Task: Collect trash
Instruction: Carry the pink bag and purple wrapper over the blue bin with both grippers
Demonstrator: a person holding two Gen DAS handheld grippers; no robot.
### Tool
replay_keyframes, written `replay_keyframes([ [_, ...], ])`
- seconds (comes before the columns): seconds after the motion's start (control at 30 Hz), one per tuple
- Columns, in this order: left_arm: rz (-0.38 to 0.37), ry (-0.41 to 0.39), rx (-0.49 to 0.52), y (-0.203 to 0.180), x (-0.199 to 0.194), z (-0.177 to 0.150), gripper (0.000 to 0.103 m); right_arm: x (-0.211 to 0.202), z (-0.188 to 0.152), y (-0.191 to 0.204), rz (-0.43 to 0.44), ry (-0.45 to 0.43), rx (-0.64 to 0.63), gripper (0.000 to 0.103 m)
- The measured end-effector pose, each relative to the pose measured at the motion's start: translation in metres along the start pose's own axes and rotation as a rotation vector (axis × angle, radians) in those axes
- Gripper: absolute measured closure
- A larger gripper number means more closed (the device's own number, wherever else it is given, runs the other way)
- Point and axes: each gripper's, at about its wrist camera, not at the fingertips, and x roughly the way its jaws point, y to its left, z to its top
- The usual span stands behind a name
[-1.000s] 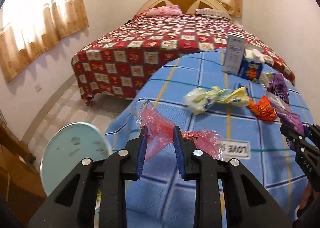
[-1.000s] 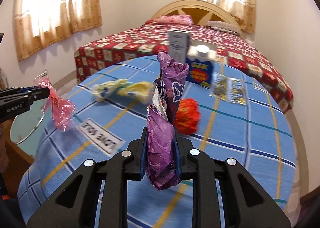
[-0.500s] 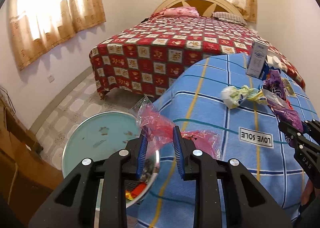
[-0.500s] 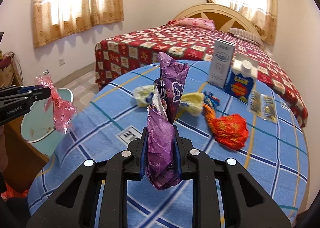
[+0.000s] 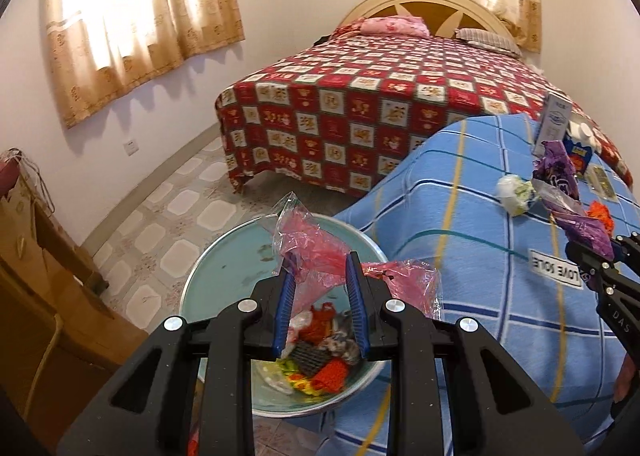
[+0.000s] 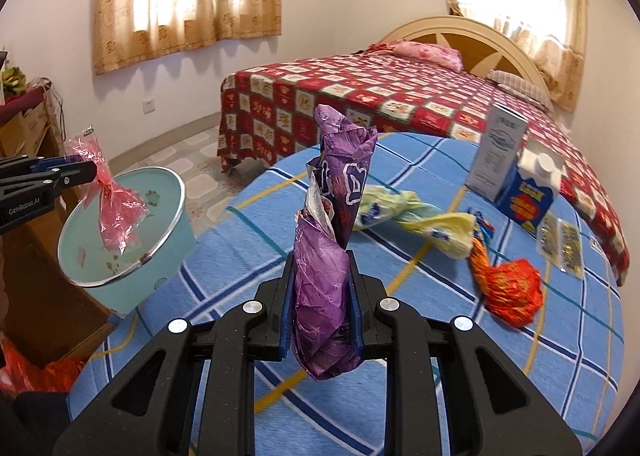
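My left gripper [image 5: 320, 276] hangs over the light-blue trash bin [image 5: 224, 252], its jaws parted around a pink plastic wrapper [image 5: 312, 248] that still sits between the pads. From the right wrist view the pink wrapper [image 6: 114, 199] dangles from the left gripper [image 6: 86, 171] above the bin [image 6: 168, 256]. My right gripper [image 6: 318, 288] is shut on a crumpled purple wrapper [image 6: 332, 240] above the blue checked table. A yellow wrapper [image 6: 416, 215] and an orange wrapper [image 6: 508, 288] lie on the table.
A white box [image 6: 498, 151] and a blue carton [image 6: 528, 199] stand at the table's far side, with small sachets [image 6: 560, 244] beside them. A red checked bed [image 5: 380, 107] is behind. A wooden cabinet [image 5: 36, 276] stands left of the bin, which holds several scraps.
My left gripper carried the pink wrapper left off the table to above the bin, and its jaws have widened. My right gripper followed leftward, still holding the purple wrapper.
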Motion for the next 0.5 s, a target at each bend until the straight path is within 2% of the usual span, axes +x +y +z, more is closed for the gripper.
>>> replay_keyframes([
  [0.5, 0.086, 0.040, -0.038, 0.048, 0.010, -0.018, 0.078, 0.020, 0.015, 0.035, 0.057, 0.014, -0.065, 0.080],
])
